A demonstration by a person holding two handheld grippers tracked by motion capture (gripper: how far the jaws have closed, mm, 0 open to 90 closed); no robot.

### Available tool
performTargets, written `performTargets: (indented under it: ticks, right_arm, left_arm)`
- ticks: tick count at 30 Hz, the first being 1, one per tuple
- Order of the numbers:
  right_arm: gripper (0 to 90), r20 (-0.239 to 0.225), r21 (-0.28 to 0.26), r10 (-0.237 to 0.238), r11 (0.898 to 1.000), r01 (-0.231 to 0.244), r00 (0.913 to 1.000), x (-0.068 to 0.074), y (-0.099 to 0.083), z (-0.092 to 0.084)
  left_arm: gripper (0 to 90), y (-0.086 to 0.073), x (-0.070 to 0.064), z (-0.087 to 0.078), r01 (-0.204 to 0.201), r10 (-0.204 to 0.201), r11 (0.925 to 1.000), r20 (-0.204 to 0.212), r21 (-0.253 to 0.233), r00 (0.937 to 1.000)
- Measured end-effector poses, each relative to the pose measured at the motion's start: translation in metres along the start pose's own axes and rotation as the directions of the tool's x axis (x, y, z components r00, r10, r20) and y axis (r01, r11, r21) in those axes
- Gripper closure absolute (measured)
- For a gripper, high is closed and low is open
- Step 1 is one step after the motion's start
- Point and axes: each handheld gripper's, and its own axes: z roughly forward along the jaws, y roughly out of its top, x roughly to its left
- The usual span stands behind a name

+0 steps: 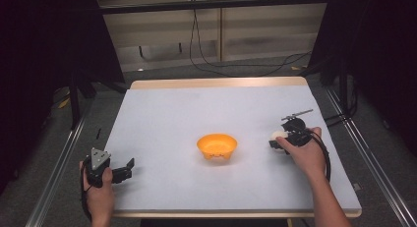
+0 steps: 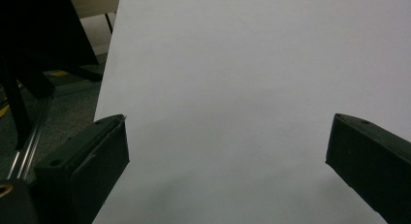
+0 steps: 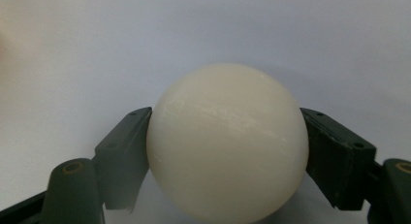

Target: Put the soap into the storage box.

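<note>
One white table (image 1: 162,109), dark surroundings.

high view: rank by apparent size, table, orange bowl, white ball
1. table, largest by far.
2. orange bowl.
3. white ball, smallest, though the right gripper closed on it hides part, so its full outline is unsure.

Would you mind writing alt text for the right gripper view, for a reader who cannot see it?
A smooth cream-white ball sits squeezed between the two dark jaws of the right claw, one jaw pressing each side. Behind it lies the plain pale grey table surface, with nothing else on it.
</note>
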Motion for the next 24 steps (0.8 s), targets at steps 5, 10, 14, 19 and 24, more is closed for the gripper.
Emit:
performTargets:
  ticks: [5,10,14,19,24]
  right_arm:
    - [23.7,-0.013,-0.002,-0.015,1.000,0.015,0.9998,0.003,0.001,-0.004]
    - [23.7,-0.025,-0.018,-0.036,0.999,0.036,0.9990,0.005,0.004,-0.010]
    - [23.7,-0.046,-0.031,-0.049,0.998,0.048,0.9977,0.009,0.008,-0.016]
    - [23.7,-0.071,-0.045,-0.063,0.997,0.060,0.9955,0.014,0.012,-0.022]
    - [23.7,-0.113,-0.054,-0.079,0.996,0.073,0.9905,0.020,0.015,-0.027]
  left_arm:
    - [1.4,0.000,0.000,0.000,0.003,-0.003,1.0000,0.000,-0.001,1.0000]
    - [1.4,0.000,0.000,0.000,0.002,-0.002,1.0000,0.000,-0.001,1.0000]
    - [1.5,0.000,0.000,0.000,0.003,-0.003,1.0000,0.000,-0.001,1.0000]
    - [1.5,0.000,0.000,0.000,0.000,0.000,1.0000,0.001,0.001,1.0000]
    - [1.5,0.000,0.000,0.000,0.001,-0.001,1.0000,0.001,0.001,1.0000]
